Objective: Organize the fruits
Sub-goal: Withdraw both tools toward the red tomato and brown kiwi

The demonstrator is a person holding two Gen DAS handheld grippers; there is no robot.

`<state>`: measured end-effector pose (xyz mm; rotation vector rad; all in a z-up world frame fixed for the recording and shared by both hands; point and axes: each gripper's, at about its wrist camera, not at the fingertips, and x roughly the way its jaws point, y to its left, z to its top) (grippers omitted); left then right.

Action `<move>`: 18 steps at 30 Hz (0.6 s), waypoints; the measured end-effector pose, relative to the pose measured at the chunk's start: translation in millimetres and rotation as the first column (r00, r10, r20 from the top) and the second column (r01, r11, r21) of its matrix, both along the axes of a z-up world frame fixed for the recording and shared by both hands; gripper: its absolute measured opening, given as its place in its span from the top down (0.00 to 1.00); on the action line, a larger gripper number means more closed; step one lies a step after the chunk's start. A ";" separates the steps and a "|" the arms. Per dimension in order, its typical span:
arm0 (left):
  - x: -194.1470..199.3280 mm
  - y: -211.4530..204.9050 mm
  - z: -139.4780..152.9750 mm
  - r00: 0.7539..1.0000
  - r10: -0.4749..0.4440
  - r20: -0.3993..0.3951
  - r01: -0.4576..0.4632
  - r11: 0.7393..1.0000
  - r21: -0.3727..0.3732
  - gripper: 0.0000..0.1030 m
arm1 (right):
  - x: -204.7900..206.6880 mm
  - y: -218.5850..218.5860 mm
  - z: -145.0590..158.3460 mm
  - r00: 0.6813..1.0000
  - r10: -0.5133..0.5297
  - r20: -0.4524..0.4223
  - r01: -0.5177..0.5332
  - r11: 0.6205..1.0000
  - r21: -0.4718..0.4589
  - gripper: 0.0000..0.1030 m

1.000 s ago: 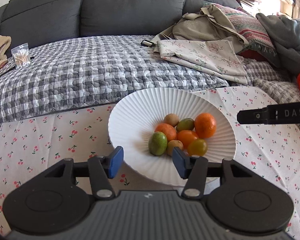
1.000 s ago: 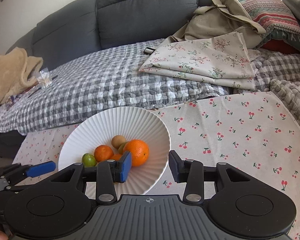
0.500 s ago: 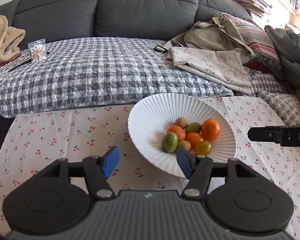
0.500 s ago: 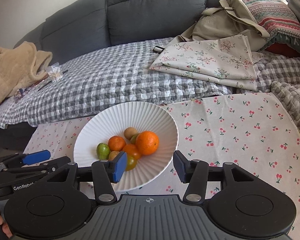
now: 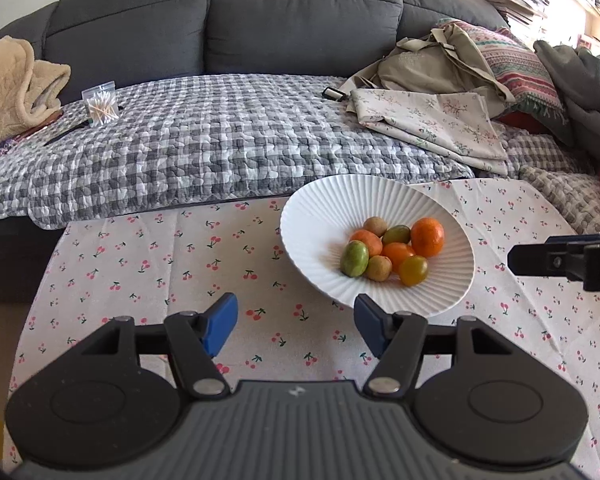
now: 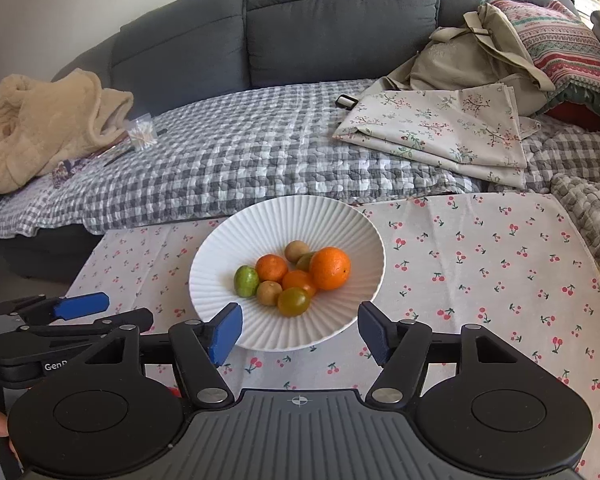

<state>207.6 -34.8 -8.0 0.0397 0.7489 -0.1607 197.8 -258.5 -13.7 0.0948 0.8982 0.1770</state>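
Seven small fruits sit heaped in one white ribbed bowl [image 6: 288, 216]: we count three orange ones, the largest [image 6: 329, 268] at the right of the pile, two tan-brown ones, one bright green fruit [image 6: 246, 281] at the left edge, and one olive-yellow fruit [image 6: 294, 301] nearest us; a further dark green one peeks out behind the big orange, partly hidden. The bowl stands on one cherry-print cloth [image 6: 480, 264]. Our right gripper [image 6: 300, 334] has just been opening its jaws; they stand roughly half apart with nothing between them, and the bowl's near rim lies just ahead of the gap, between the two blue pads. Our left gripper [image 5: 296, 326] has likewise just been opening, about half wide and gripping nothing; from it the bowl [image 5: 300, 216] lies ahead and to the right, its near edge just above the right-hand pad. Beyond the jaws we see one grey checked quilt [image 5: 220, 140] and one dark sofa [image 5: 300, 12].
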 end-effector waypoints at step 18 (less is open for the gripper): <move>-31.6 13.1 -13.5 0.998 -0.002 -0.067 0.006 0.998 0.057 0.15 | -16.5 29.5 -15.6 0.990 0.106 -0.089 -0.103 0.994 0.038 0.22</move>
